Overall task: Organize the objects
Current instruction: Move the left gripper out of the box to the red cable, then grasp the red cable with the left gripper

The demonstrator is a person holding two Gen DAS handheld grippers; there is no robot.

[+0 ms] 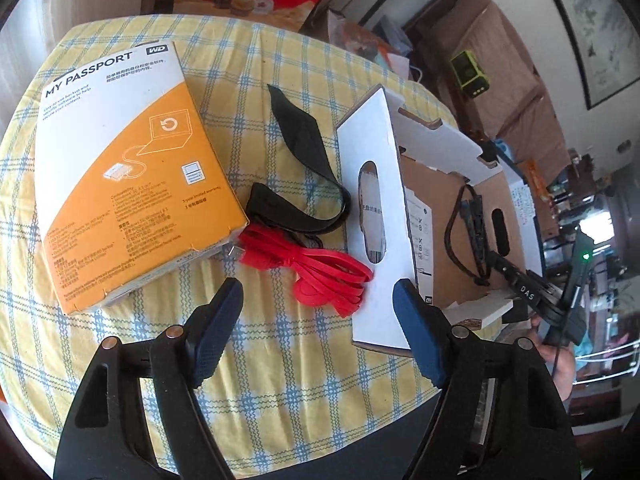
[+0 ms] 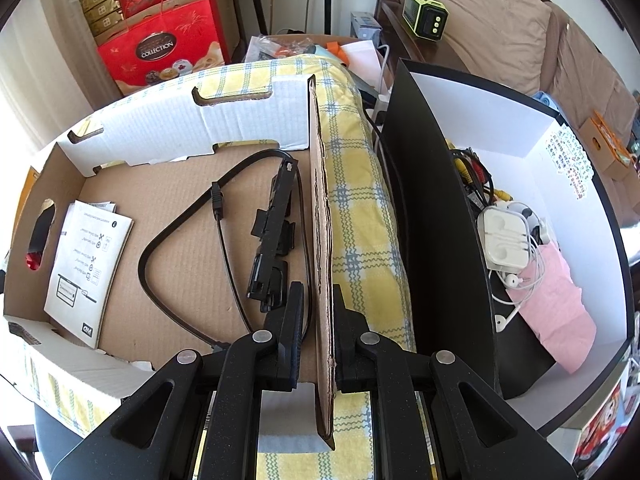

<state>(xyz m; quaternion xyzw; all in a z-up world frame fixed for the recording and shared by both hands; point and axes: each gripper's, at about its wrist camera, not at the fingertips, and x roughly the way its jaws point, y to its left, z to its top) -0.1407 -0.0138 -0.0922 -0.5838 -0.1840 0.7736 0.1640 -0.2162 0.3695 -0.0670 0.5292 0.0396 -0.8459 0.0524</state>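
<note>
On the yellow checked tablecloth [image 1: 280, 380] lie an orange hard-drive box [image 1: 132, 184], a black strap [image 1: 304, 152] and a bundled red flat cable [image 1: 320, 276]. My left gripper [image 1: 316, 304] hovers open just short of the red cable, with nothing between its blue pads. To the right stands a shallow cardboard tray [image 1: 380, 128] holding a black cable [image 2: 146, 264], a black adapter [image 2: 272, 232] and a leaflet [image 2: 86, 256]. My right gripper [image 2: 320, 312] is shut on the tray's right wall [image 2: 320, 200]; this gripper [image 1: 500, 264] also shows at the tray's far side in the left wrist view.
A black box with a white inside [image 2: 424, 200] stands right of the tray, holding white earphones [image 2: 504, 240], a pink pouch [image 2: 560, 308] and coloured plugs. Red gift boxes [image 2: 160, 52] are stacked behind the table. A sofa [image 2: 500, 20] with a green device [image 2: 426, 20] lies beyond.
</note>
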